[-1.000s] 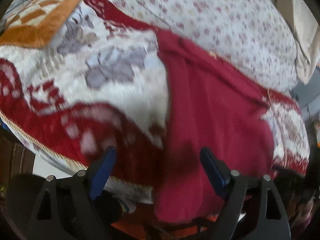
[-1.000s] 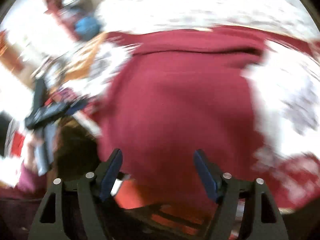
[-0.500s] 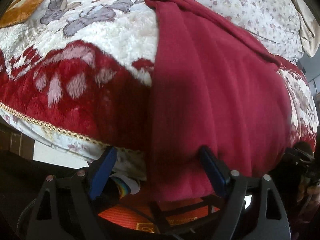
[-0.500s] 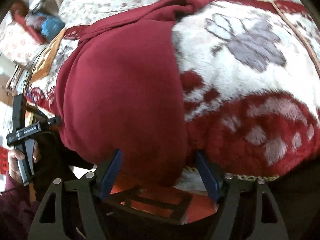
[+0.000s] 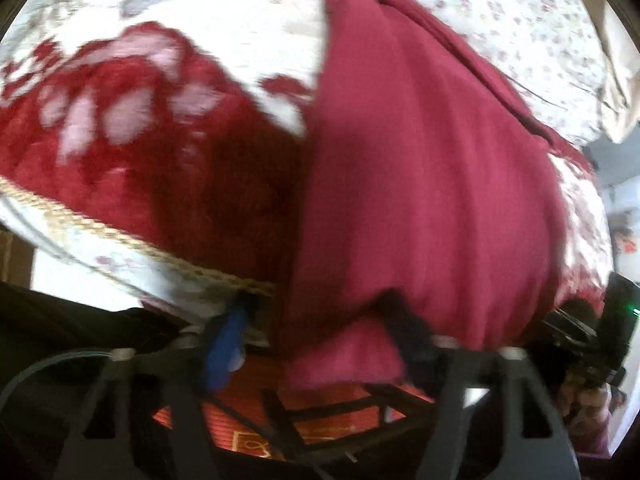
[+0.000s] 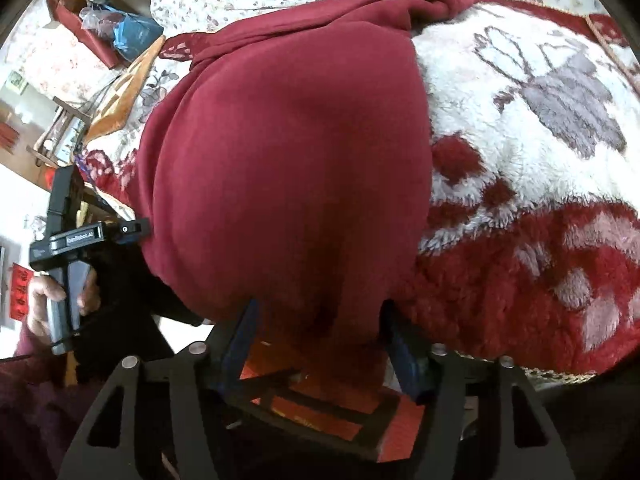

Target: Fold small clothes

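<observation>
While both sets of jaws are closing, the red garment (image 6: 288, 152) hangs over the blanket (image 6: 520, 128). Its hem lies between the left gripper (image 5: 320, 332) and the right gripper (image 6: 320, 332), neither yet pinching it.

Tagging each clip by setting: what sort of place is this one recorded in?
Most likely a bedroom at home. A red garment lies on a plush red-and-white blanket spread over a bed, with a floral sheet behind it, and household clutter sits at the far side.
</observation>
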### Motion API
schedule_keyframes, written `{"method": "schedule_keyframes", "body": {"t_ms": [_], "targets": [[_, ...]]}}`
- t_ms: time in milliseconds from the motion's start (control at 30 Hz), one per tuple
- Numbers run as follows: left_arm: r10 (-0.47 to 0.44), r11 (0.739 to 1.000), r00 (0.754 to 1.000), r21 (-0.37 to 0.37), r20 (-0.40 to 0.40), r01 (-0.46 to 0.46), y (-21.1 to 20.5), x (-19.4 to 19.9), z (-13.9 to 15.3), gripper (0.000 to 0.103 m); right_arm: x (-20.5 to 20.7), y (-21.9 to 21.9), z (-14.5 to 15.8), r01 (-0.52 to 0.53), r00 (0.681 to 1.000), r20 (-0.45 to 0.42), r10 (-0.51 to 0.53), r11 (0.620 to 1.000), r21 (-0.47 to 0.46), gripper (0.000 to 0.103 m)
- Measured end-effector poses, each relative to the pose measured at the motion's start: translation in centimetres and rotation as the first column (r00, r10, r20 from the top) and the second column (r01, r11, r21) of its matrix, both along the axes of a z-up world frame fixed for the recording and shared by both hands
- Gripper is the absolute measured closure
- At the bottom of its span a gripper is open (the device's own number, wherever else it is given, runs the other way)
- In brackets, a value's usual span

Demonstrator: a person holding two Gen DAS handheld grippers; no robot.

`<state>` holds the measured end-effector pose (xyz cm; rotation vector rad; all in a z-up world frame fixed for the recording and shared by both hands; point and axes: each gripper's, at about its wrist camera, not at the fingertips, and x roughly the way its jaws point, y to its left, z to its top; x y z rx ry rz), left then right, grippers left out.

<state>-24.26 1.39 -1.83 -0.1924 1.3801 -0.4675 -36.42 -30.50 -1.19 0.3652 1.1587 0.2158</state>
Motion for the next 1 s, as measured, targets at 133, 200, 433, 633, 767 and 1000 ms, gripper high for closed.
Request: {"method": "schedule_keyframes", "body": {"t_ms": [133,200,433,633,767,1000], "targets": [[-0.027,0.999,1.000,0.038,0.004,0.027,-0.1,-0.2,0.3,0.072,-0.1,-1.3,0.1,0.044,0.999,-0.016,-0.045,0.999,-0.027,0.091],[-0.027,0.999,1.000,0.039,-0.004,0.027,0.1,-0.1,0.7,0.097,-0.3,-1.9,0.6,0.049,0.999,-0.016,-0.048,0.998,0.036,0.091],[-0.076,0.997,0.992,-0.027,0.101,0.079,2.0,-1.1,6.3,0.097,-3.1,-0.7,5.2,-0.072,0.995,0.068,0.067,0.994,0.088,0.092],[-0.030,0.999,0.997,-0.014,0.067,0.031,3.7,-1.5,5.4,0.097,-4.2,0.0,3.3,-0.082,0.997,0.012,0.081,0.985,0.152,0.092],[-0.046,0.997,0.995,-0.054,0.091,0.051,3.0,-0.9,6.8,0.097,-3.3,-0.6,4.6,-0.089,0.995,0.052,0.081,0.977,0.194,0.092],[-0.018,0.984,0.983,-0.171,0.183,0.050,2.4,3.1,11.6,0.097,-0.3,-5.4,9.8,-0.014,0.973,0.222,-0.057,0.951,0.309,0.092]]}}
